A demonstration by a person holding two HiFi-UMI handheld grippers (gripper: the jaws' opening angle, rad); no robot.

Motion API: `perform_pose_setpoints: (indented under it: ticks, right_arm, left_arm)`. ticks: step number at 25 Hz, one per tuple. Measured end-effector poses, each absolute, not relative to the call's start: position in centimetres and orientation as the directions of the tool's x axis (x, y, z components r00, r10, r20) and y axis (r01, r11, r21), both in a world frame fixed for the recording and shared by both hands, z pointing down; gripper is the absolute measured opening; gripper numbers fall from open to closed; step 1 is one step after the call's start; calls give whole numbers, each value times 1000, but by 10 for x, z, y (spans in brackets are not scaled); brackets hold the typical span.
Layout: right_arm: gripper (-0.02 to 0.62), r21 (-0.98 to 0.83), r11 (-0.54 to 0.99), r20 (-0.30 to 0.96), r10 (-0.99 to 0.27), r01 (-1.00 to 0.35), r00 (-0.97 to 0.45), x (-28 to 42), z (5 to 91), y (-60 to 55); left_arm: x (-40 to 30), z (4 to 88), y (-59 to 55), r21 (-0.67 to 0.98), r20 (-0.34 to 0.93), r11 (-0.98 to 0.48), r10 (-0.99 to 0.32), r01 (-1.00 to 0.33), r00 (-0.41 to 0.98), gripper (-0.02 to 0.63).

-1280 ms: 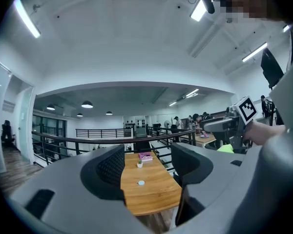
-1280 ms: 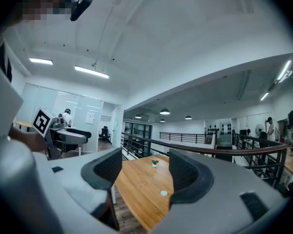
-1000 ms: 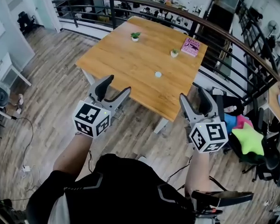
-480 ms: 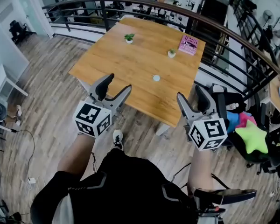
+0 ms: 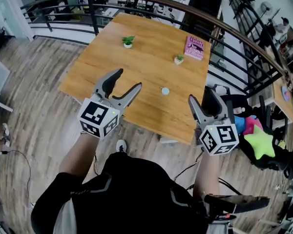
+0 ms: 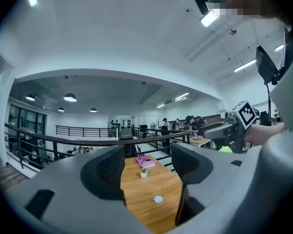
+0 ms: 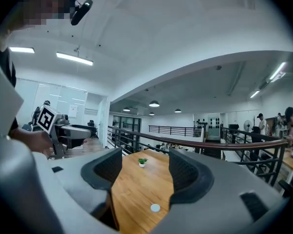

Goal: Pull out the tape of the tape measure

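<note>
The tape measure [image 5: 165, 90] is a small round white disc lying on the wooden table [image 5: 112, 57], right of its middle. It also shows as a white disc in the left gripper view [image 6: 157, 199] and the right gripper view [image 7: 155, 207], some way ahead of the jaws. My left gripper [image 5: 128, 79] hangs open over the table's near part, left of the tape measure and apart from it. My right gripper [image 5: 201, 95] is open at the table's near right edge. Nothing sits between either pair of jaws.
A pink book [image 5: 195, 47] lies at the table's far right. Two small potted plants [image 5: 128, 41] [image 5: 179, 58] stand on the table. A dark railing [image 5: 219, 28] runs behind and to the right. A chair with colourful cushions [image 5: 256, 143] stands at the right.
The person has stepped toward the table. Both grippers have moved forward and now reach over its near edge; both stay open and hold nothing.
</note>
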State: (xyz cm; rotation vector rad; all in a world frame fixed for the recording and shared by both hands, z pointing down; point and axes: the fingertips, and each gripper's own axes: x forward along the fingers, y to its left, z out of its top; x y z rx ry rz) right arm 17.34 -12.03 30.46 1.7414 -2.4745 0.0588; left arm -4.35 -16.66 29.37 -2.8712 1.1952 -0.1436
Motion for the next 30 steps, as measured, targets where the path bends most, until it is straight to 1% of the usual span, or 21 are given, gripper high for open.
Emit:
perform_pose_setpoints:
  ticks: [3, 8, 14, 18, 19, 21, 24, 30]
  right_arm:
    - [305, 40, 309, 132, -944, -950, -302, 164, 308, -142]
    - [301, 60, 273, 201, -945, -960, -256, 152, 329, -167]
    - [293, 27, 238, 253, -941, -971, -224, 152, 371, -205]
    - [287, 30, 240, 318, -923, -970, -218, 154, 410, -221]
    - [272, 33, 242, 329, -919, -970, -218, 156, 420, -225]
    - [265, 21, 256, 354, -906, -967, -232, 162, 441, -233]
    - [284, -23, 297, 402, -871, -955, -281, 170, 474, -248]
    - [285, -17, 409, 502, -786, -912, -362, 174, 540, -275]
  left_arm:
    - [-53, 305, -197, -30, 84, -723, -690, -690, 719, 311]
    - [-68, 330, -237, 45, 111, -750, -653, -660, 749, 311]
    - [-72, 362, -270, 98, 135, -801, -578, -591, 805, 311]
    - [-78, 391, -284, 119, 191, -783, -585, -610, 788, 311]
    - [-79, 399, -286, 127, 200, -781, -584, -612, 787, 311]
    - [-74, 416, -291, 152, 221, -781, -570, -605, 791, 311]
    - [-67, 437, -293, 185, 253, -767, -567, -614, 784, 311]
    - [-53, 475, -286, 229, 327, -715, -583, -661, 744, 311]
